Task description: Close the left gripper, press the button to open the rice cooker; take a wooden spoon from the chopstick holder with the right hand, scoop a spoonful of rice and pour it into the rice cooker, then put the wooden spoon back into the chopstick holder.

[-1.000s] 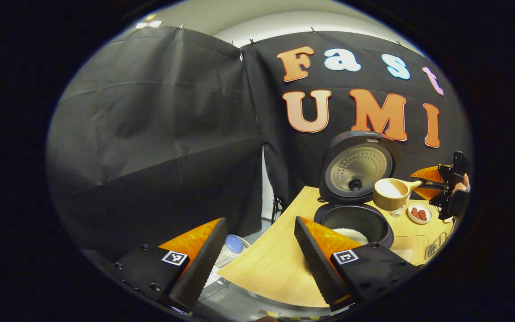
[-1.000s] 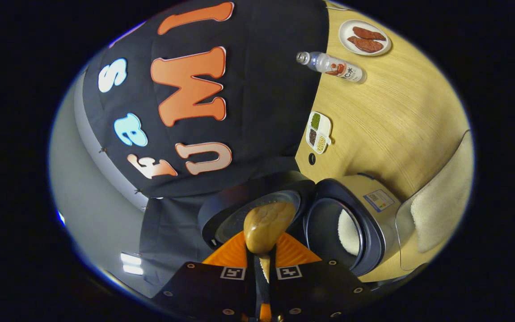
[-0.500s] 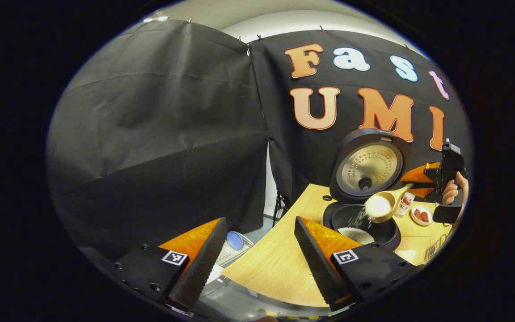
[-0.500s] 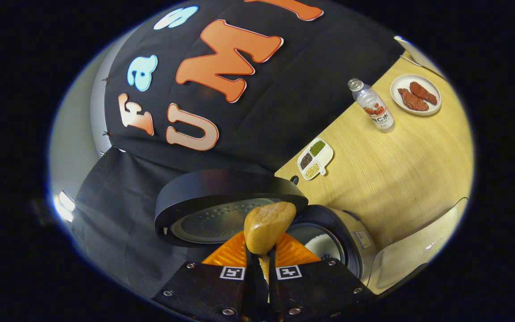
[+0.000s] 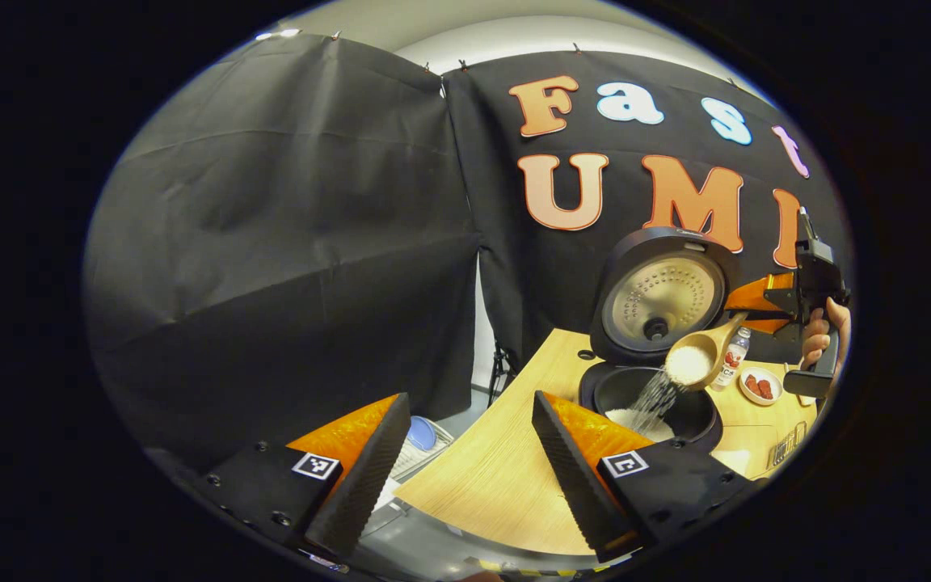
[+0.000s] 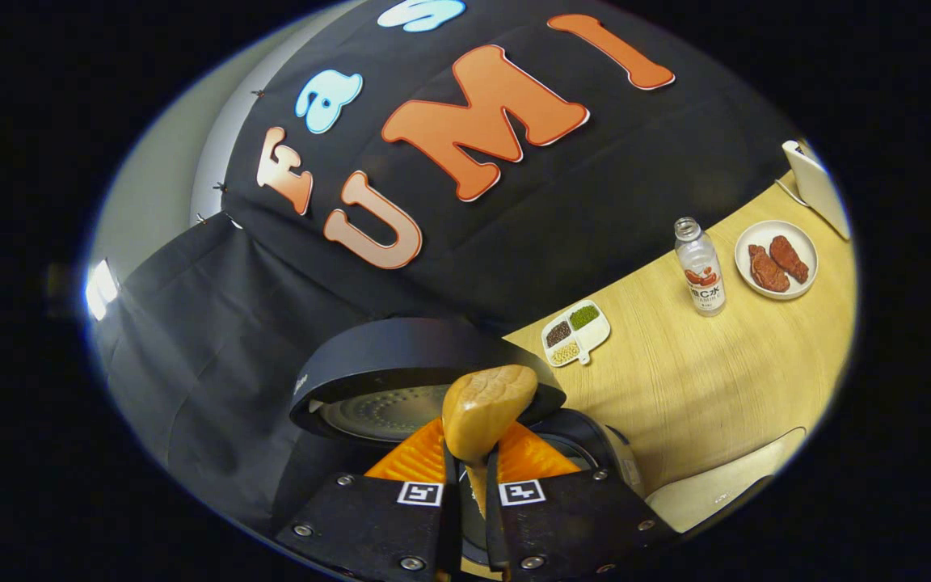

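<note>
Wooden spoon (image 5: 698, 356) tilts bowl-down toward rice cooker (image 5: 650, 404), handle up-right.

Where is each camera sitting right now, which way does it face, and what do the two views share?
Left gripper view: rides the left gripper, held off the table's edge, facing the open rice cooker; its own spread fingers show.
Right gripper view: rides the right gripper, above the cooker; fingers clamp the wooden spoon.
Shared: cooker, spoon, bottle, plate.

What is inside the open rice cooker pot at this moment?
White rice lies in the rice cooker pot, and more falls from the tilted wooden spoon. The pot's near wall hides part of the bottom.
</note>
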Demonstrator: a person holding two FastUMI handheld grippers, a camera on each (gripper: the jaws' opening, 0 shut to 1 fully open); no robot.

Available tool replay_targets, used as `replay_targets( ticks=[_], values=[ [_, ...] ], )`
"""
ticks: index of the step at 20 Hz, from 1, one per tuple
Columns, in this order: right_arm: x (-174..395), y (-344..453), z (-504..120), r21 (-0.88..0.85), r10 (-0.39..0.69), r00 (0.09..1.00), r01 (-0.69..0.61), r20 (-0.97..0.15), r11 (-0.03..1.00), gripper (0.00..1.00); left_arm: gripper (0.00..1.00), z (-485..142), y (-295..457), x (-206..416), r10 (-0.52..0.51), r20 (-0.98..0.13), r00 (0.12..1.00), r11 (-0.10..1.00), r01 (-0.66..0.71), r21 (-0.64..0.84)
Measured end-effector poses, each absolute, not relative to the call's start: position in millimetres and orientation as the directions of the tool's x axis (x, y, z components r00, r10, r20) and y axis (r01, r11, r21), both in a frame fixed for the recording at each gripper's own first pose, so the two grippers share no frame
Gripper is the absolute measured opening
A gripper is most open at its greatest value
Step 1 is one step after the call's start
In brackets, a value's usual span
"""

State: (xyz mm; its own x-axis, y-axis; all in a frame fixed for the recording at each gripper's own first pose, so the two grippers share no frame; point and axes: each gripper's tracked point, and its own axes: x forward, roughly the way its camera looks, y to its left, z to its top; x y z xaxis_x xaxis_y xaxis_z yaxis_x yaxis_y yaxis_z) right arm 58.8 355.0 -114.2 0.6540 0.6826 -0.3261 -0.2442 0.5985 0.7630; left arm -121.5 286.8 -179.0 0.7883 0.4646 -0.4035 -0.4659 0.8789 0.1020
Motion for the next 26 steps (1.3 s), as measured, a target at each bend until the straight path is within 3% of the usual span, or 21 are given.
replay_targets(
  ticks=[26],
  values=[
    [51,371,-60,0.429,0.685,0.698,-0.564,-0.209,0.706,0.11,0.98,-181,275,-125,0.474,-0.404,0.782,0.874,-0.474,0.108]
  ],
)
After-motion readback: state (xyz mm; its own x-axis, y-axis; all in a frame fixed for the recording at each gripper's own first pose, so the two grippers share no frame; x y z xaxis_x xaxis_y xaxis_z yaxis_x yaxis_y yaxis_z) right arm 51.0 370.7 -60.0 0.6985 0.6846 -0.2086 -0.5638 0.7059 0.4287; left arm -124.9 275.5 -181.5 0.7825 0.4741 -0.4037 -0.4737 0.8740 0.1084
